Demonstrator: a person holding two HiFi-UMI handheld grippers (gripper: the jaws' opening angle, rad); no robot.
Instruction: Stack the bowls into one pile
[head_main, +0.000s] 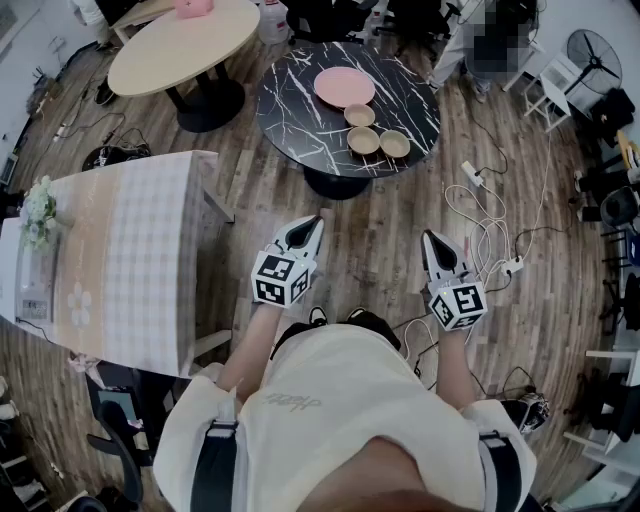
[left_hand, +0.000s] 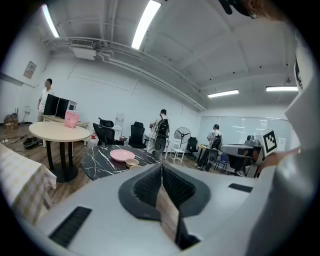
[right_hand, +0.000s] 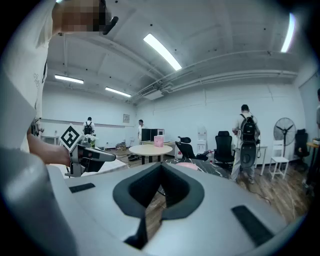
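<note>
Well apart: bowls (head_main: 363, 140), closed grippers (head_main: 318, 222) (head_main: 428, 238)

Open office room with plank floor (head_main: 380, 240) and white walls (left_hand: 100, 95)

Floored throughout in grey-brown wood; lit from above by long light strips (left_hand: 145, 22) on a white ceiling crossed by pipes (left_hand: 125, 62); furnished with a round black marble table (head_main: 300, 110) near the middle, a round beige table (head_main: 180, 50) beyond it to the left, and nearer on the left a long table under a checked cloth (head_main: 130, 250) with white flowers (head_main: 38, 210) at its end; edged with black office chairs (left_hand: 137, 135), a standing fan (head_main: 592, 52) and a white chair (head_main: 556, 88) to the right; strewn with white cables (head_main: 480, 215) and a power strip (head_main: 472, 172) just right of the marble table; closed at the far side by bright glazing (left_hand: 235, 127)
</note>
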